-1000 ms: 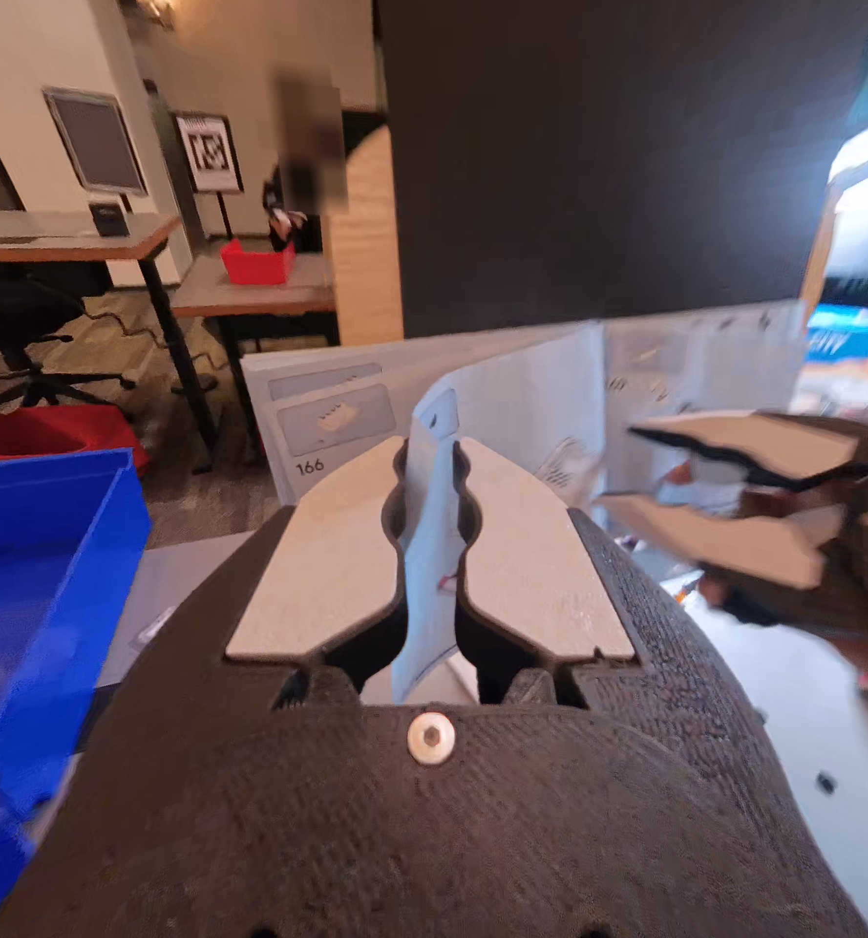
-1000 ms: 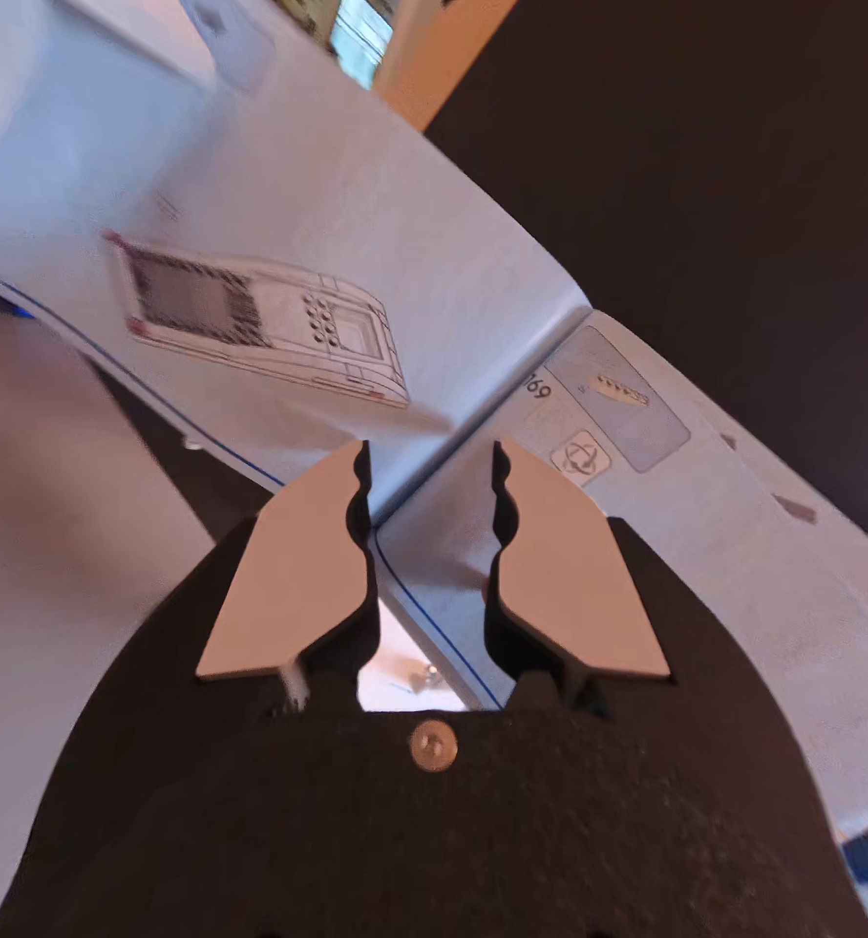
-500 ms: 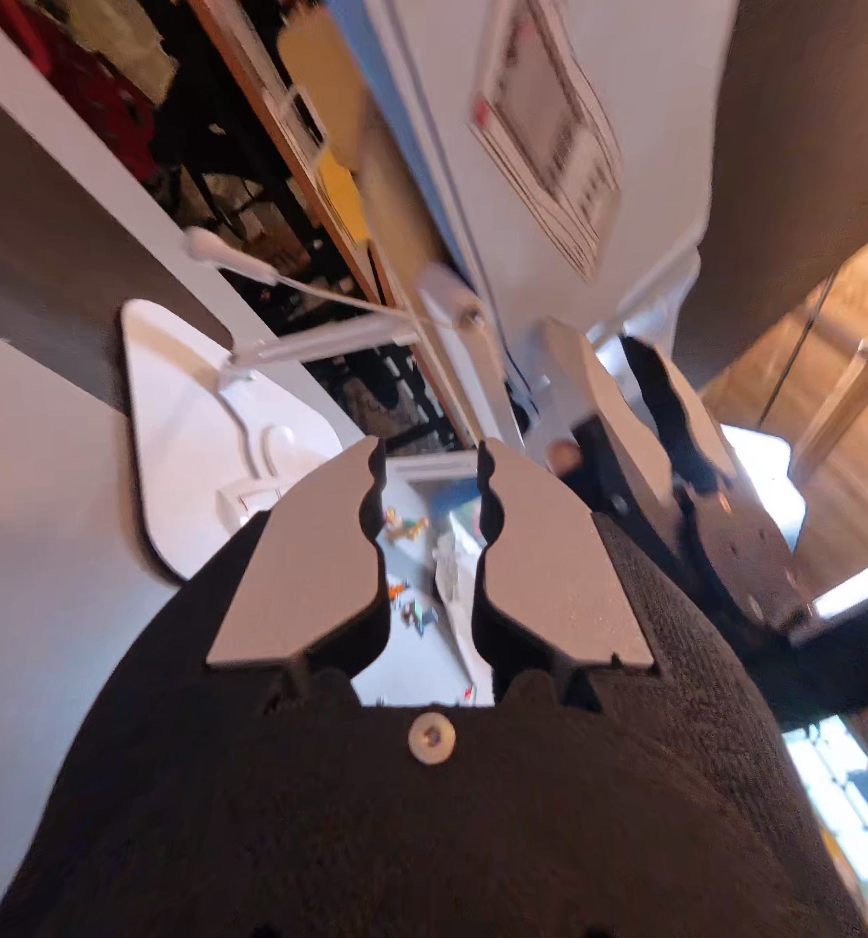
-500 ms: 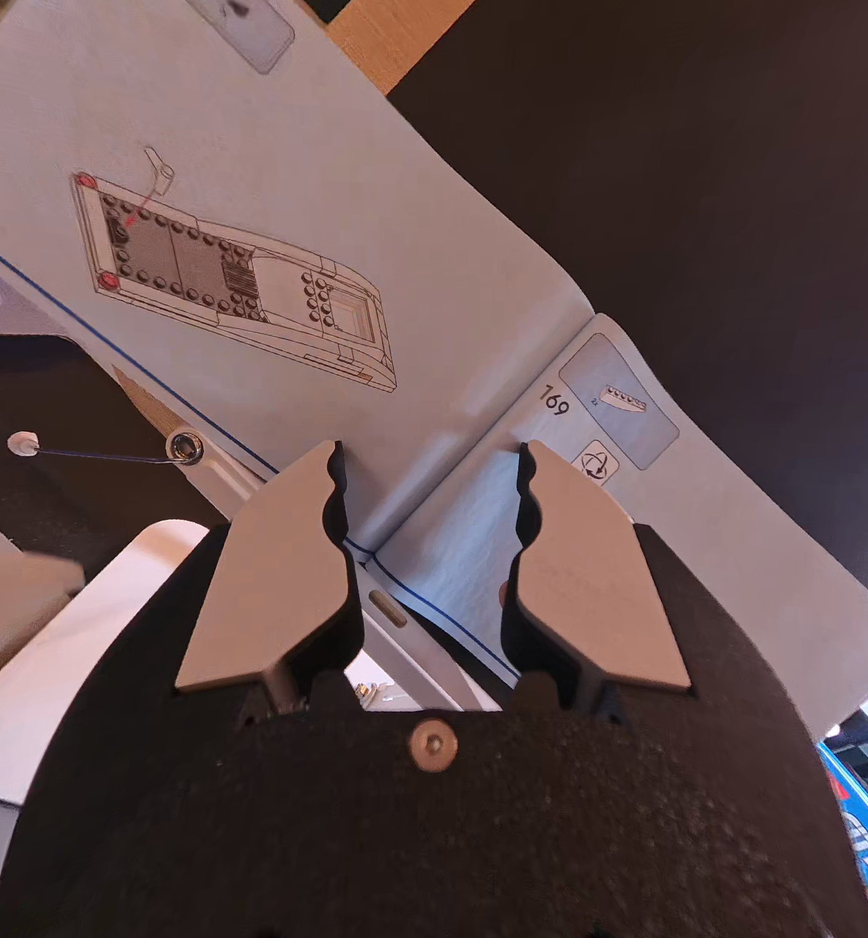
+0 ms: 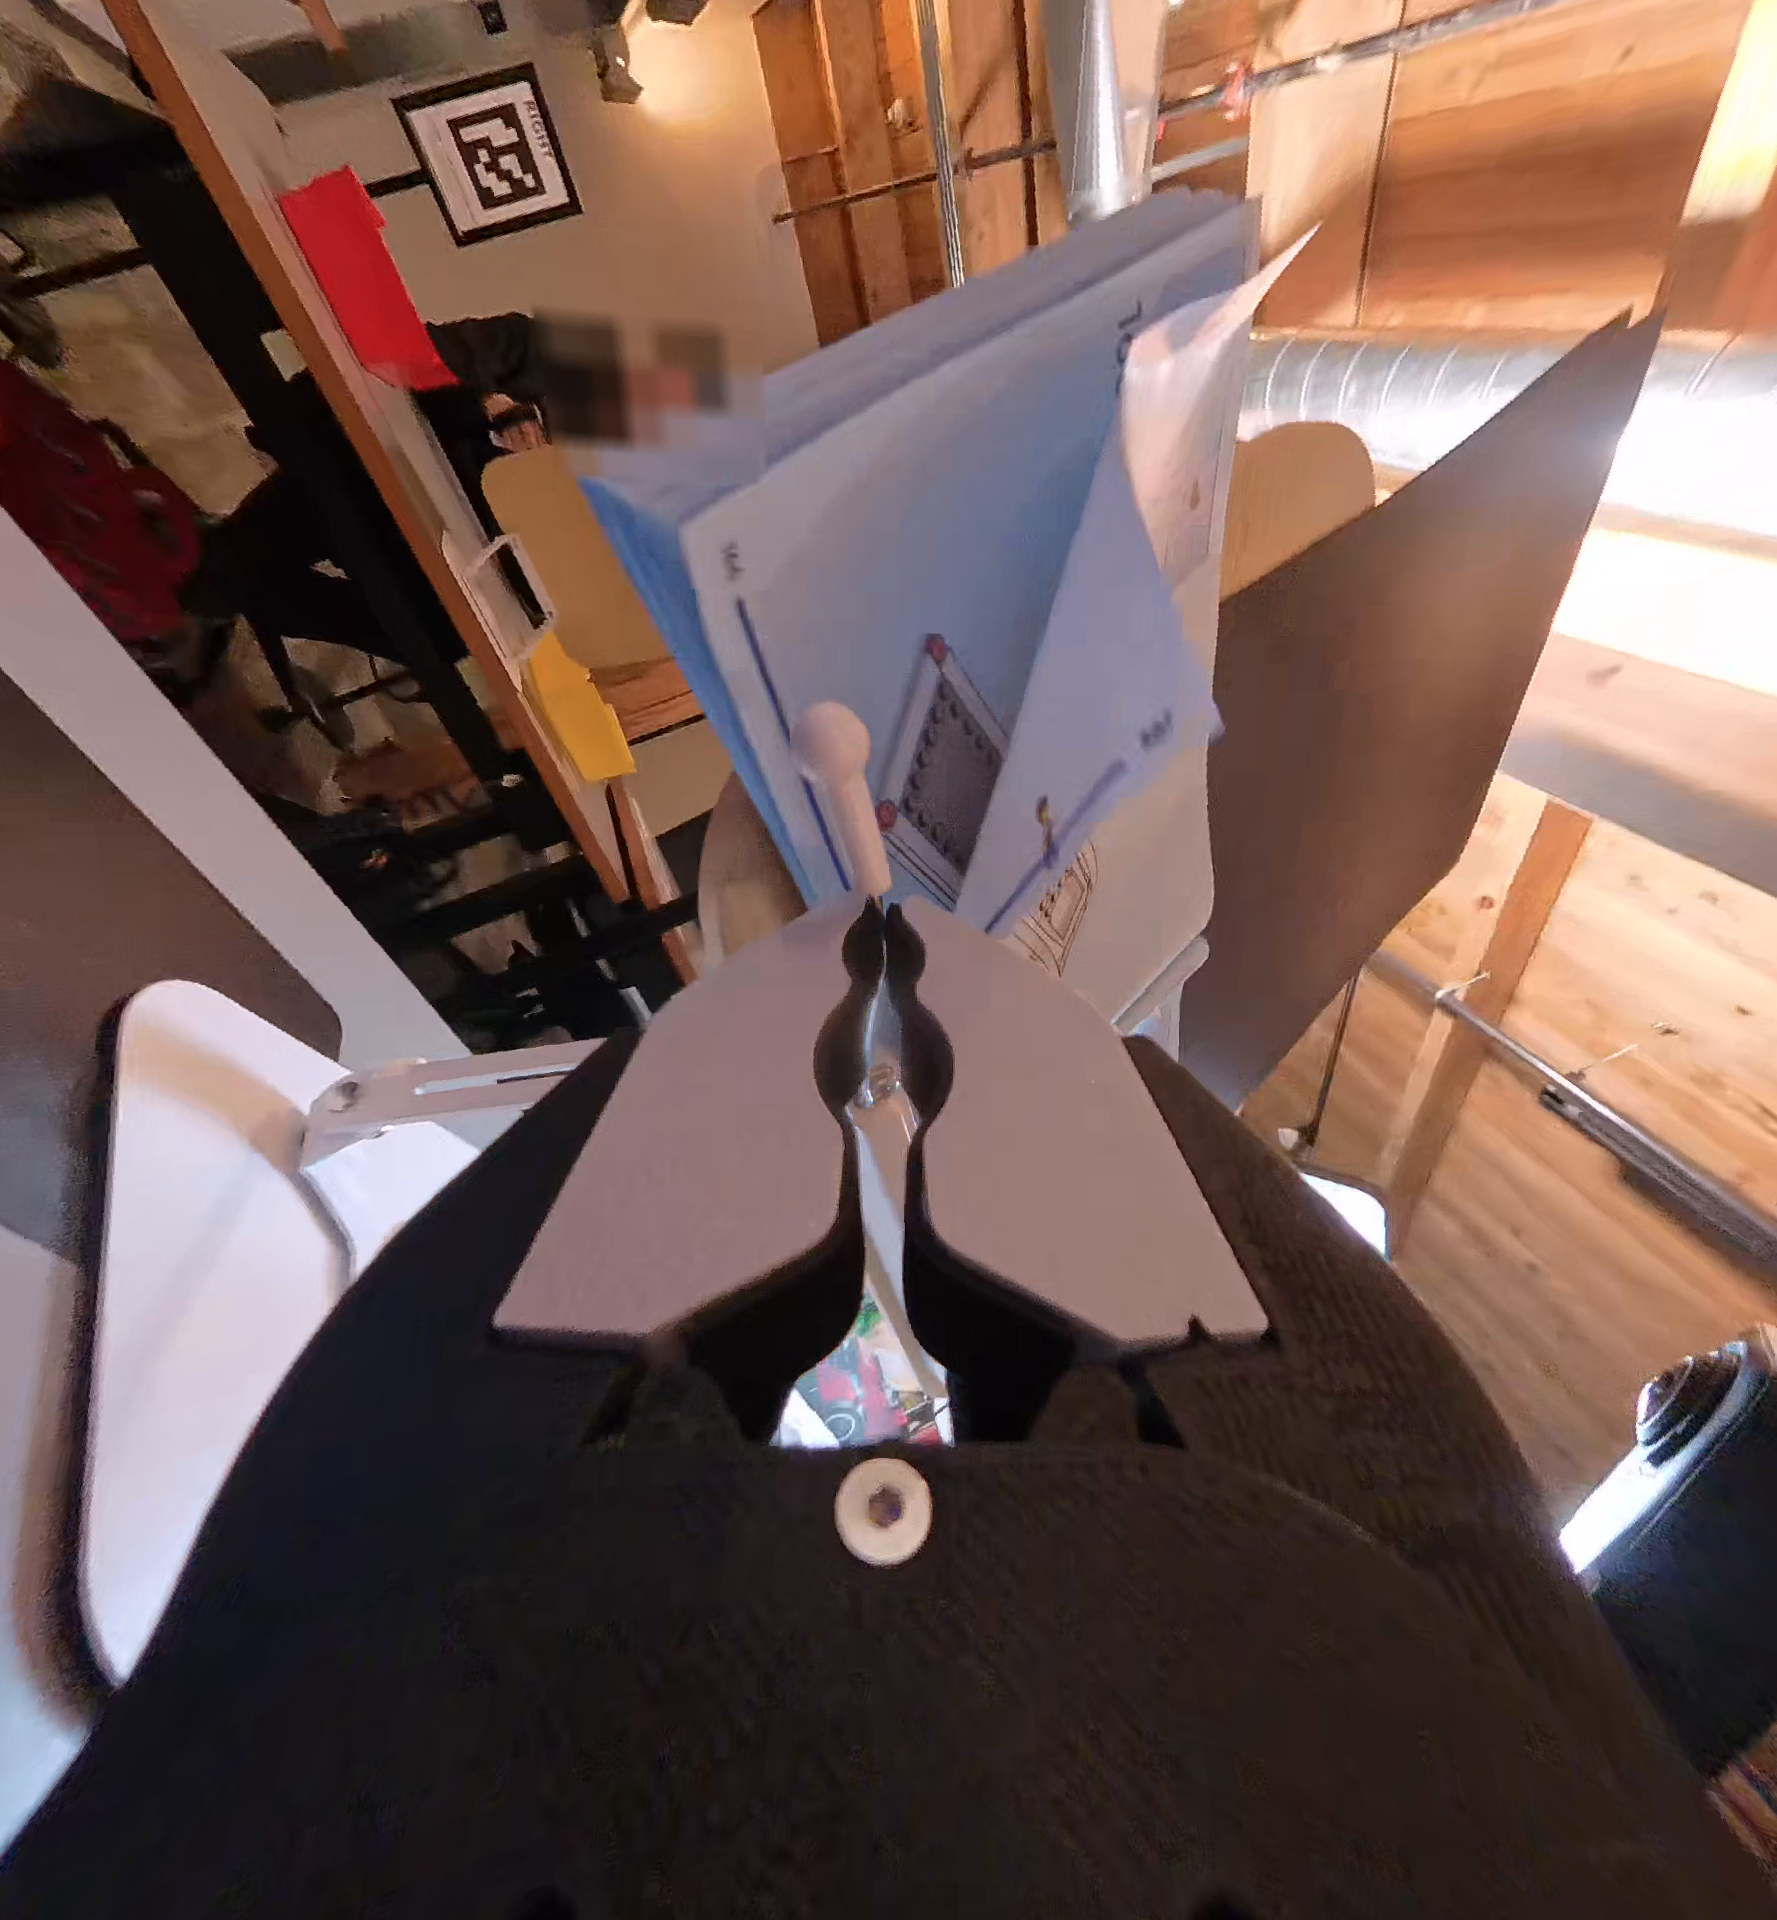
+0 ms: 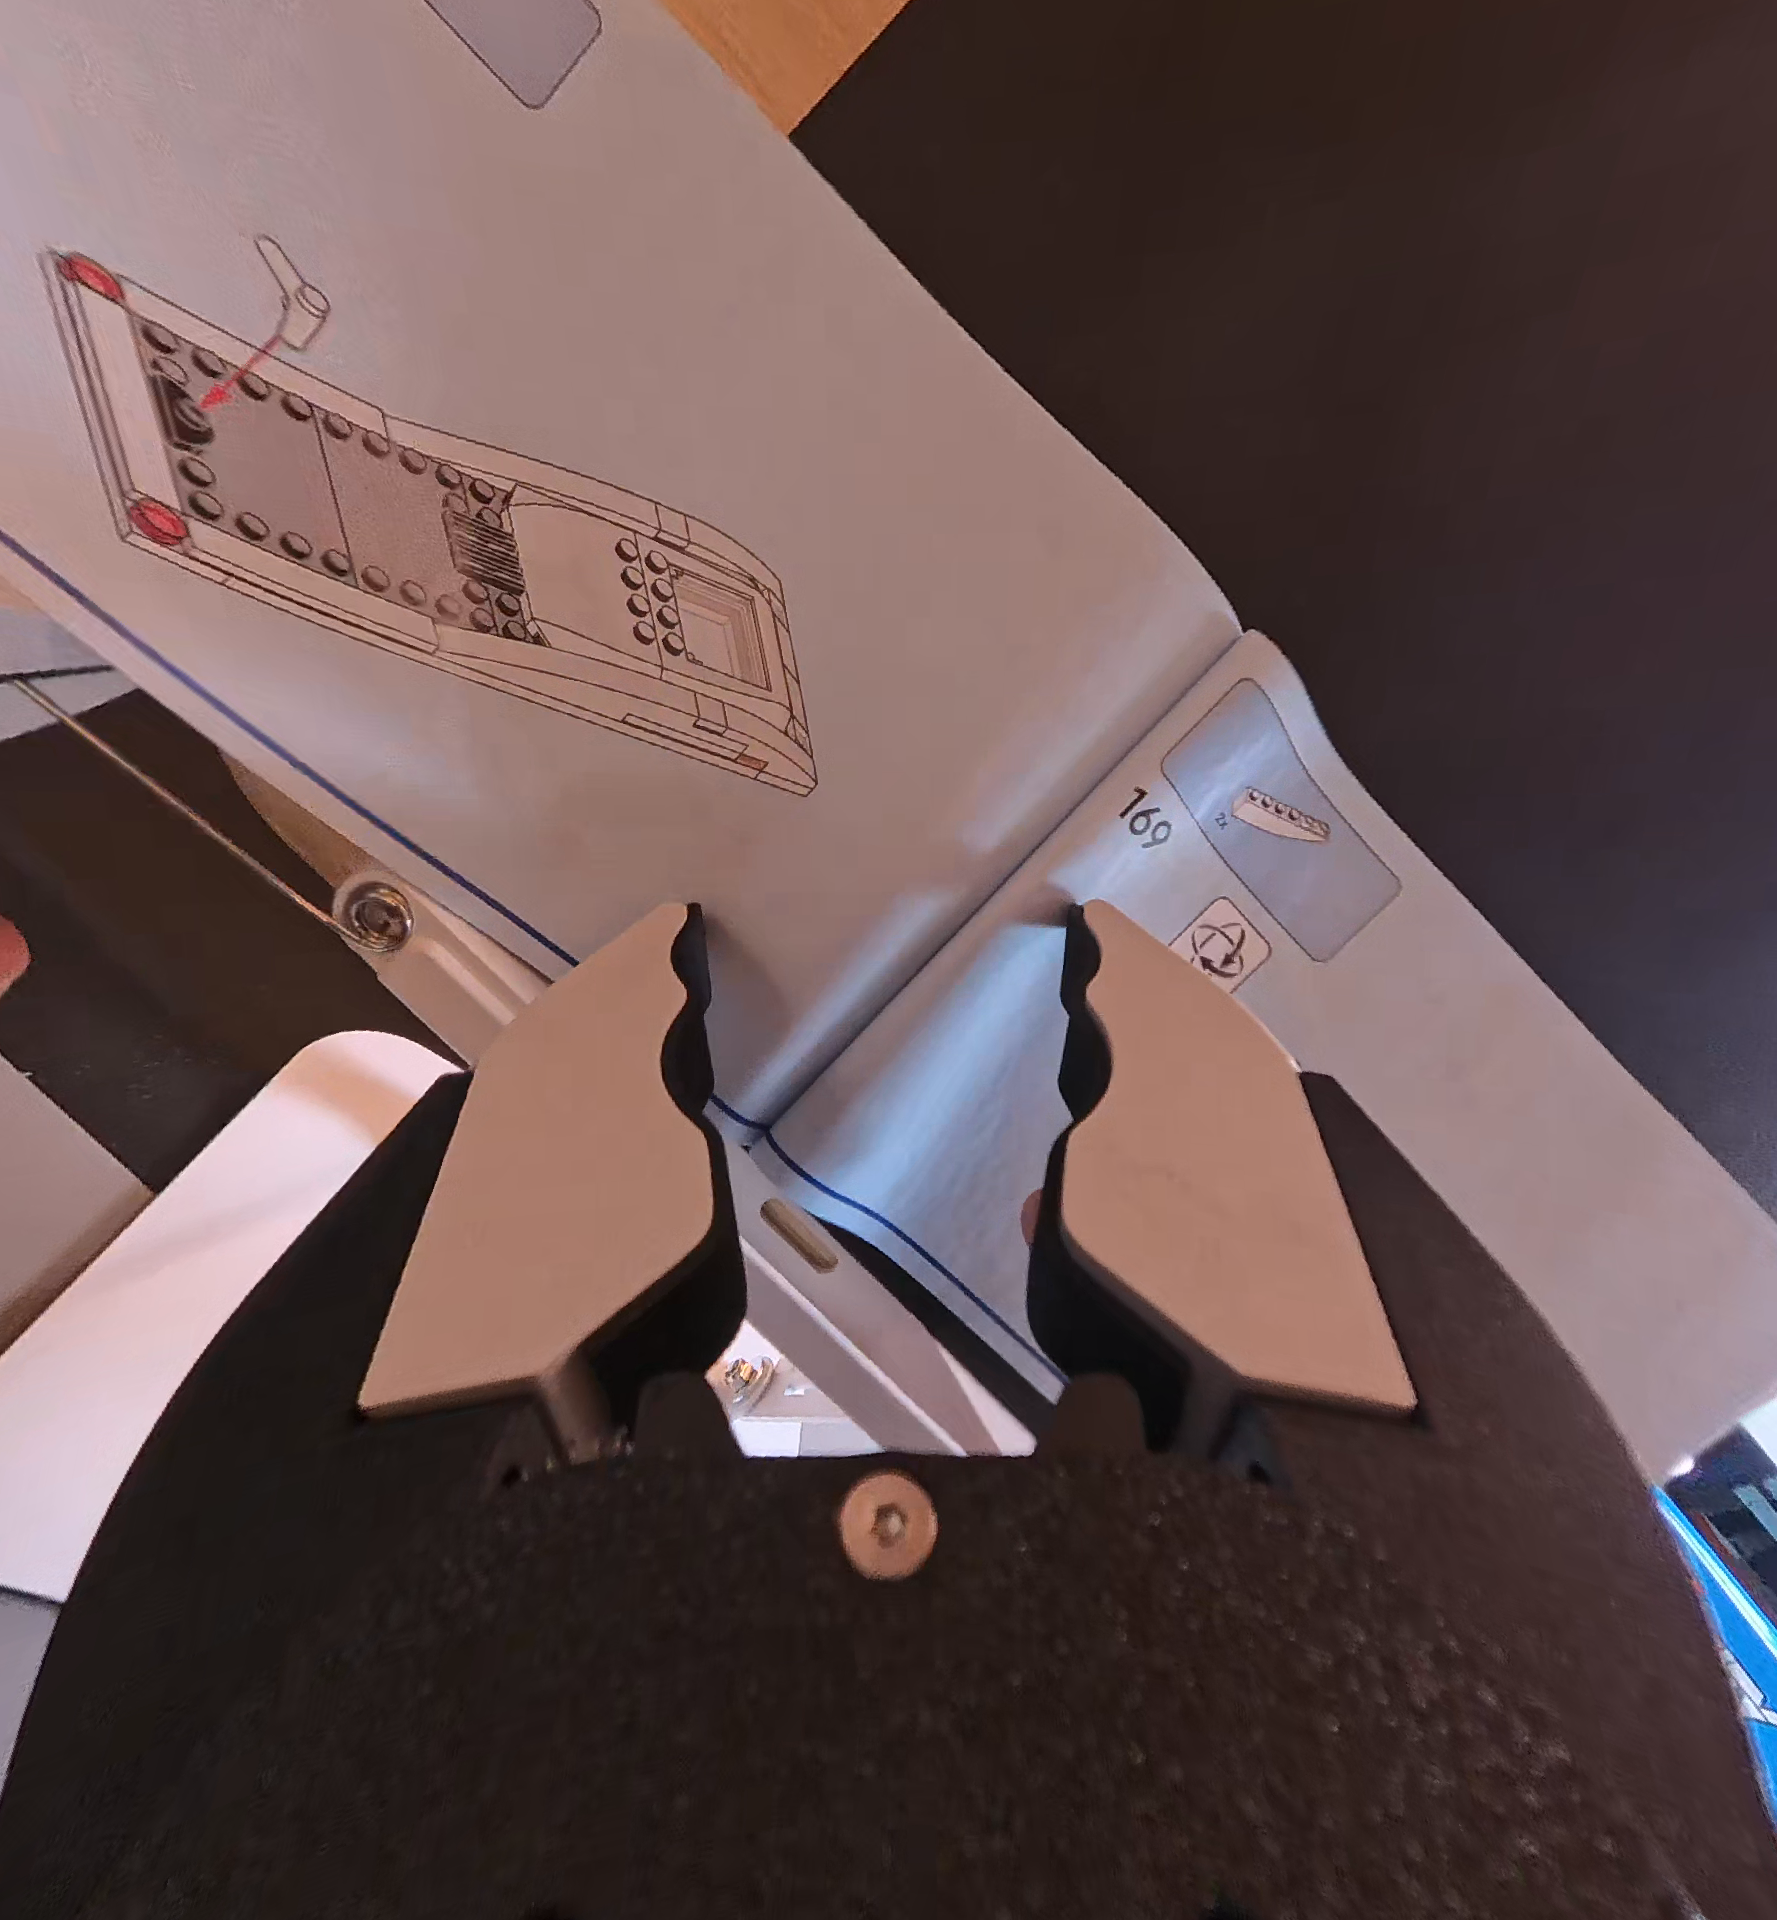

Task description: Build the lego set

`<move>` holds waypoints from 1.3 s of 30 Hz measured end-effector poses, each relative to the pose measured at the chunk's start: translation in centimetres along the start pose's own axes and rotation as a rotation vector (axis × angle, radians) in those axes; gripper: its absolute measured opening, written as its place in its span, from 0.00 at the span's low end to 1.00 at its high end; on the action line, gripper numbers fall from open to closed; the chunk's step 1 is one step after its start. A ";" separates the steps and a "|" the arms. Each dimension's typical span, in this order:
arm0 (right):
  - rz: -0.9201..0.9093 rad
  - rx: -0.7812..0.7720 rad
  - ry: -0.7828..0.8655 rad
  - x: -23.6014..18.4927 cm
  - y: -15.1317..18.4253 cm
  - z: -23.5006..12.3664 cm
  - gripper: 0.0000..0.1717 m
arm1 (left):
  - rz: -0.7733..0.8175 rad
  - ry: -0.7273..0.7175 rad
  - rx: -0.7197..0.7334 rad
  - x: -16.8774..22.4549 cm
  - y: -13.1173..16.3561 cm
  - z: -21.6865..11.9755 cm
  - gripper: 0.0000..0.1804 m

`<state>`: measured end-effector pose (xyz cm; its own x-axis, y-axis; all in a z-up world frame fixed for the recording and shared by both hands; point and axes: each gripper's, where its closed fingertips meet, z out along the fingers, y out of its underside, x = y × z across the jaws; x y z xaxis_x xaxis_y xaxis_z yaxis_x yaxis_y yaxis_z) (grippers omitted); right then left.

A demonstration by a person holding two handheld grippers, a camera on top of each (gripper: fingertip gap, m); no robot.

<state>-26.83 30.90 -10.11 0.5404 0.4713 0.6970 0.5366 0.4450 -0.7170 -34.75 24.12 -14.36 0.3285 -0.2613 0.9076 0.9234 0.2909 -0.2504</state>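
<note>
A second ago our left gripper [image 5: 884, 914] pinched a page of the booklet [image 5: 925, 582]. Now its jaws are pressed on the thin wire clip [image 5: 842, 779] of the white stand [image 5: 198, 1195], at centre frame. Our right gripper [image 6: 884, 914] has spread its jaws wider and grips nothing, over the booklet's fold at mid-frame.

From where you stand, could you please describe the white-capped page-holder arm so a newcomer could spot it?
Find the open pale-blue booklet propped on the white stand. Over its page, just past the tips of the left hand-held gripper, lies a slim white-capped arm. It alone is a solid, round-ended peg, not print.
</note>
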 end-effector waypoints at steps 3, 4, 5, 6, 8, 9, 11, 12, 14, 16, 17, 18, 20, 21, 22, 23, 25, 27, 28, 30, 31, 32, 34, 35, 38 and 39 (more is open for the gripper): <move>0.001 -0.012 0.002 -0.1 0.0 -0.1 0.38 | -0.028 -0.002 -0.006 -0.6 0.3 -0.4 0.01; 0.000 -0.019 0.001 -0.1 0.0 0.0 0.38 | -0.051 -0.013 -0.002 -1.4 0.6 -0.7 0.02; -0.002 -0.024 0.000 -0.1 0.0 0.0 0.38 | -0.087 -0.017 0.001 -2.2 1.1 -1.0 0.03; -0.002 -0.029 -0.003 -0.1 0.0 0.0 0.38 | -0.126 -0.008 0.004 -2.7 1.6 -1.2 0.04; -0.001 -0.035 -0.004 -0.1 0.0 0.0 0.38 | -0.146 0.023 0.037 -2.6 1.8 -1.5 0.04; -0.003 -0.035 -0.001 -0.1 0.0 0.0 0.38 | -0.141 0.033 0.054 -2.2 1.6 -1.5 0.03; -0.007 -0.027 0.005 -0.1 -0.1 0.1 0.38 | -0.094 0.040 0.065 -1.1 1.1 -1.5 0.02; -0.006 -0.023 0.005 -0.1 -0.1 0.1 0.38 | -0.029 0.033 0.055 -0.4 0.8 -1.4 0.01; 0.001 -0.017 -0.008 -0.1 -0.1 0.1 0.38 | 0.161 0.005 -0.004 1.0 0.5 -0.7 0.00; 0.012 -0.001 -0.034 -0.4 -0.2 -0.1 0.38 | 0.371 0.038 -0.123 3.1 1.2 0.6 0.01; 0.013 0.005 -0.045 -0.4 -0.2 -0.2 0.38 | 0.491 0.063 -0.211 4.2 2.2 1.4 0.02; 0.013 0.009 -0.050 -0.4 -0.2 -0.2 0.38 | 0.615 0.077 -0.316 4.9 3.7 2.2 0.03; 0.014 0.020 -0.058 -0.4 -0.2 -0.3 0.38 | 0.902 0.056 -0.498 5.0 6.4 3.1 0.03; 0.013 0.024 -0.063 -0.4 -0.2 -0.3 0.38 | 1.009 0.051 -0.573 4.6 7.5 3.3 0.03; 0.011 0.034 -0.070 -0.3 -0.1 -0.3 0.38 | 1.074 0.036 -0.596 4.4 7.6 3.6 0.03; 0.013 0.043 -0.079 -0.3 0.0 -0.3 0.38 | 1.088 0.037 -0.634 4.2 7.9 3.6 0.03; -0.002 0.061 -0.095 -0.4 0.0 -0.5 0.39 | 1.051 0.057 -0.694 4.1 8.3 3.4 0.03; -0.032 0.085 -0.115 -0.5 0.1 -0.8 0.40 | 1.061 0.079 -0.737 4.0 8.9 3.1 0.03; -0.043 0.101 -0.127 -0.6 0.3 -1.0 0.41 | 1.090 0.087 -0.759 3.9 9.2 2.9 0.03; -0.050 0.117 -0.154 -0.7 0.9 -1.5 0.42 | 1.186 0.076 -0.781 3.7 9.4 2.7 0.03; -0.052 0.126 -0.171 -0.7 1.3 -1.8 0.42 | 1.236 0.052 -0.785 3.6 9.4 2.8 0.04; -0.053 0.131 -0.178 -0.6 1.7 -2.1 0.42 | 1.283 0.019 -0.788 3.5 9.3 2.8 0.04; -0.051 0.140 -0.181 0.1 2.7 -2.7 0.41 | 1.350 -0.018 -0.785 4.0 9.5 2.7 0.07; -0.041 0.134 -0.179 0.6 3.3 -3.1 0.41 | 1.385 -0.013 -0.755 4.8 9.7 2.9 0.07; 0.083 0.115 -0.174 2.5 5.4 -4.8 0.40 | 1.517 0.029 -0.715 6.8 10.8 3.4 0.00; 0.148 0.107 -0.170 3.1 6.2 -5.4 0.38 | 1.543 0.026 -0.744 6.9 11.6 3.7 0.00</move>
<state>-18.33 30.97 -12.30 0.4862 0.6546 0.5789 0.3833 0.4355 -0.8145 -22.52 29.11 -9.79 0.9320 -0.1872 -0.3103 -0.3440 -0.1877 -0.9200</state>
